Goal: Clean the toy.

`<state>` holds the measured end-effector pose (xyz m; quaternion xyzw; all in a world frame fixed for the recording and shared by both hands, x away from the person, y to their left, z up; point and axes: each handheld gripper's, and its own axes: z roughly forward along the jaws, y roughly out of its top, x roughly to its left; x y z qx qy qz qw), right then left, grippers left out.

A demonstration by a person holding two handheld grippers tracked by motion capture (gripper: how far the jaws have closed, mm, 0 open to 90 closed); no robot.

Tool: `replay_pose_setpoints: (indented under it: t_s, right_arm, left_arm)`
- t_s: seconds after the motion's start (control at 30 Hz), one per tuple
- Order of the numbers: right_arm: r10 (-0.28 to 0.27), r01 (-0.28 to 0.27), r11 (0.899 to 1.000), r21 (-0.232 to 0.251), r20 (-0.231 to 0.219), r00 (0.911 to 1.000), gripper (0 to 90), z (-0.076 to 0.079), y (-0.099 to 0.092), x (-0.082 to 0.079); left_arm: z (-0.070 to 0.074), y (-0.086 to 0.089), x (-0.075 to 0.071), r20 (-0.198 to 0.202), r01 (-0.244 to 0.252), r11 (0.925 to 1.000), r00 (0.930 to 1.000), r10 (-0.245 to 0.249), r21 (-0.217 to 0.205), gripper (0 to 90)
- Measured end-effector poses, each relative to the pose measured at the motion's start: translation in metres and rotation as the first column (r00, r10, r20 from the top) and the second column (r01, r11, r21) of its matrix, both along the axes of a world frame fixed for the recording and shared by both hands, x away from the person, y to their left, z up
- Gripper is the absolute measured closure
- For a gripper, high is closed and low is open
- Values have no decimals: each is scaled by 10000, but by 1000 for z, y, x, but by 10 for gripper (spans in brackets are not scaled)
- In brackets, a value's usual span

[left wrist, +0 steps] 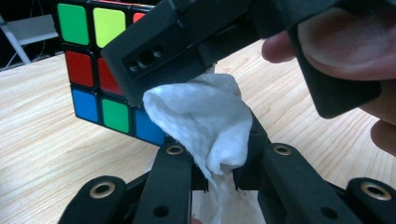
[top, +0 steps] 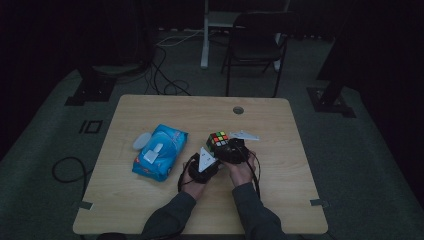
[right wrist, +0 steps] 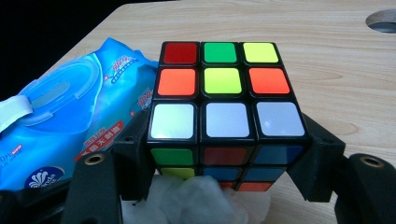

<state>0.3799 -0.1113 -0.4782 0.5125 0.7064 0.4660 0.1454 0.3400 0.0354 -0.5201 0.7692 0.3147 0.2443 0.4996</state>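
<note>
With the right gripper (right wrist: 224,186) clamped on the stiff, slick cube's (right wrist: 224,107) sides, our left gripper (left wrist: 219,175) pinches the soft, limp wipe (left wrist: 205,116) against it.

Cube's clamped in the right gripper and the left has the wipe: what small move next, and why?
Probably rub the wipe sideways across the cube's near face. The left gripper is shut on it, and it already bunches against that face below the right gripper.
</note>
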Motion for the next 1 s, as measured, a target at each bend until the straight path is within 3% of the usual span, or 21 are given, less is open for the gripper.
replay_pose_setpoints:
  t_s: [0.37,1.0]
  right_arm:
    - [76,-76,10000,41,-33,10000,344,-1,5,-1]
    - [27,-26,9999,107,-68,10000,344,-1,4,-1]
  left_arm:
    - [-2,-3,2,-92,1,10000,10000,-1,29,801]
    - [-1,-4,2,-63,100,9993,9999,-102,-351,800]
